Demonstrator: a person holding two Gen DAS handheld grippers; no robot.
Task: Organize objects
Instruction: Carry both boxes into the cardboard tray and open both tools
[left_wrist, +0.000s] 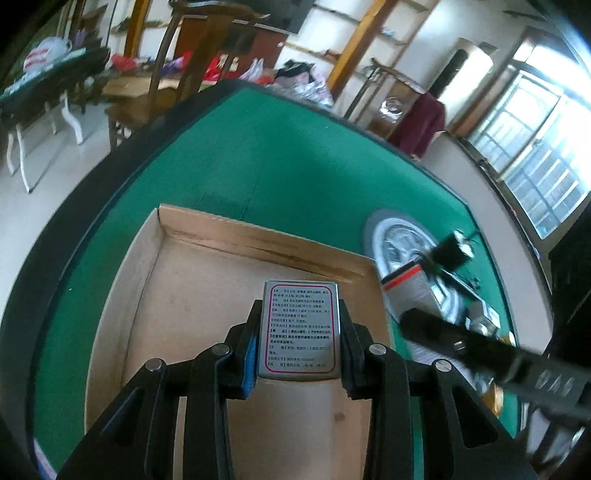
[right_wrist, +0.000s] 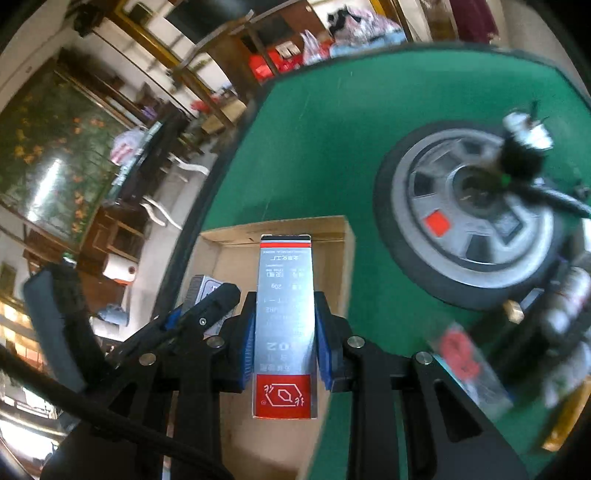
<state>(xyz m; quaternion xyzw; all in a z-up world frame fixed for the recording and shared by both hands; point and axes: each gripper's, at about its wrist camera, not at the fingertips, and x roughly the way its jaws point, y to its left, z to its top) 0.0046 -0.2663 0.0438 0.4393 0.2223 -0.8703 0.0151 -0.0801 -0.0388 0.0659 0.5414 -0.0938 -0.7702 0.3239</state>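
Green felt-topped desk with dark raised rim carries everything. On it: shallow open brown cardboard box, and beside that a grey spoked toy wheel with black tyre, lying flat.

Left claw: narrow gap, blue-lined pads pinching a small silver rectangular packet with red-bordered printed label, held above the box's floor.

Right claw: likewise narrow, pinching a long silver carton with red end panel and red-black stripe, its far end over the box's near corner.

View differences: the right wrist view shows the left claw and its packet from the side at left, plus blurred small clutter beyond the wheel. The left wrist view shows the box's whole floor, and the right claw with its carton as a blurred shape at right.
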